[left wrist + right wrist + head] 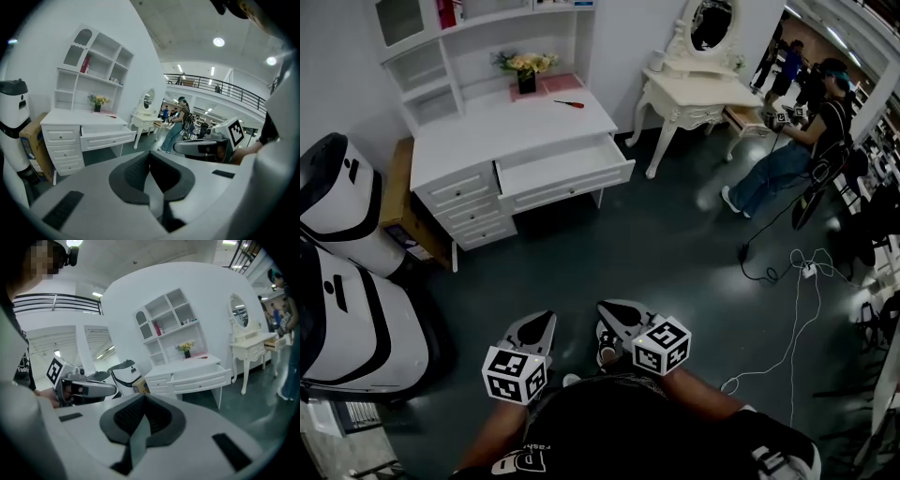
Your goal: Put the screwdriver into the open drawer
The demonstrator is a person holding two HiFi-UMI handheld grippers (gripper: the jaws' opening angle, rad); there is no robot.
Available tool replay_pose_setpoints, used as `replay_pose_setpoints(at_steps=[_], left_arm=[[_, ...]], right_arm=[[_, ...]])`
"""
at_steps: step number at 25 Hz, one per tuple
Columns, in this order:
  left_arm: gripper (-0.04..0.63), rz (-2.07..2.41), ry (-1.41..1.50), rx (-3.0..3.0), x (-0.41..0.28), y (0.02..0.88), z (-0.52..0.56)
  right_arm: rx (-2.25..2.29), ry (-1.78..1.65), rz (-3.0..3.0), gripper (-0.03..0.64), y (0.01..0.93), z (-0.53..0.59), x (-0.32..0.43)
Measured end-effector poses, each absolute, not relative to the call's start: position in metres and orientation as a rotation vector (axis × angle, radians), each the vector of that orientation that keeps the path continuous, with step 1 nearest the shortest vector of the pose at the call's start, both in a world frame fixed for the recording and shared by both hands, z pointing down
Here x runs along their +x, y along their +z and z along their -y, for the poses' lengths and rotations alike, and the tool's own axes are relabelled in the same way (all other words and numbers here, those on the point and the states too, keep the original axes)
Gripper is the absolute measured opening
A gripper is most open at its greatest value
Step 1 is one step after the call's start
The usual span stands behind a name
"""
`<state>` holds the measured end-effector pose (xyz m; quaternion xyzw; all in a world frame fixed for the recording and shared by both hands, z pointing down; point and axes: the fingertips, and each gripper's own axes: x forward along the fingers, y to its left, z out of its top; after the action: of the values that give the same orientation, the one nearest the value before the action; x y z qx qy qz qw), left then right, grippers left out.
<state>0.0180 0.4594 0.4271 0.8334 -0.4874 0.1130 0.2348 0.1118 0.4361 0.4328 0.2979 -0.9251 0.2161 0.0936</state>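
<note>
One red-handled screwdriver [570,103] lies on the white desk [487,131], one drawer [562,169] open, dark floor [656,253] wide between it and left gripper [546,318] and right gripper [606,308], fingers pressed together.

i see a white dressing table [698,94] with an oval mirror [711,23], a person [792,155] beside it, a white cable [797,323] on the floor [656,234], a cardboard box [397,197] at left.

The white tabletop [487,131] bears a red-handled screwdriver [570,104] lying flat near its right edge; a dark pot of flowers [526,81] stands towards the back, by a pink mat [562,84]; beneath the top, one drawer [564,169] stands pulled open
</note>
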Motion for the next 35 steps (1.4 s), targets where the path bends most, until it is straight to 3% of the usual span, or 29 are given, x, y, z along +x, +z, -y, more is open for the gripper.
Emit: replay_pose_setpoints(at_steps=[12,35], left_arm=[[0.015,1.331,0.228,2.211,0.027,0.428,-0.387],[0.015,1.424,0.358,2.251,0.087,0.419,-0.244]], right_arm=[[0.817,0.599,2.757,0.009,0.432,-0.362,0.119],[0.781,0.662,2.778,0.009,0.434,-0.22,0.174]])
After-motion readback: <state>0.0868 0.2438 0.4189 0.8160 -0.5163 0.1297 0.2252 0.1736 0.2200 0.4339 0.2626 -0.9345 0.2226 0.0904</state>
